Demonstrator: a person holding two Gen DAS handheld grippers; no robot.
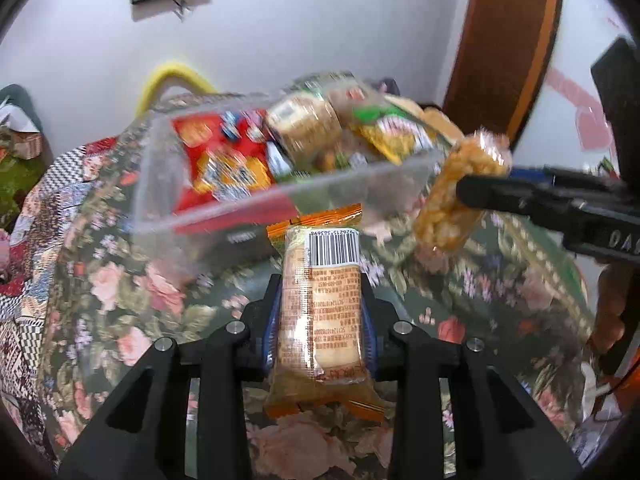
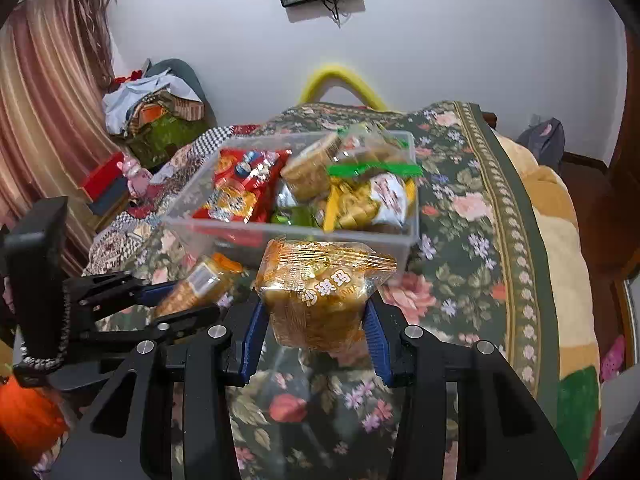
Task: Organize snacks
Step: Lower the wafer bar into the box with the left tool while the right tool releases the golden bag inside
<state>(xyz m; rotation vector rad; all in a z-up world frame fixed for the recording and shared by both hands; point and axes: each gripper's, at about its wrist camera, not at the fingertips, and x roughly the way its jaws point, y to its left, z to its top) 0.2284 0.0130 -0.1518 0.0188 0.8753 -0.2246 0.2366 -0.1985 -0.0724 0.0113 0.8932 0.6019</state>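
Note:
A clear plastic box [image 1: 280, 192] [image 2: 296, 236] full of mixed snack packs stands on the floral cloth. My left gripper [image 1: 322, 312] is shut on an orange-ended biscuit pack [image 1: 320, 308], barcode side up, just short of the box's near wall. It also shows in the right wrist view [image 2: 200, 284]. My right gripper [image 2: 316, 320] is shut on an orange sachima pack [image 2: 320, 292], held just in front of the box. In the left wrist view that pack [image 1: 460, 196] hangs by the box's right corner.
The floral cloth [image 2: 460, 216] covers the surface, with a tan blanket [image 2: 556, 216] at the right. A yellow curved handle [image 2: 340, 80] rises behind the box. Clothes and boxes [image 2: 152, 120] pile up at the far left by the curtain.

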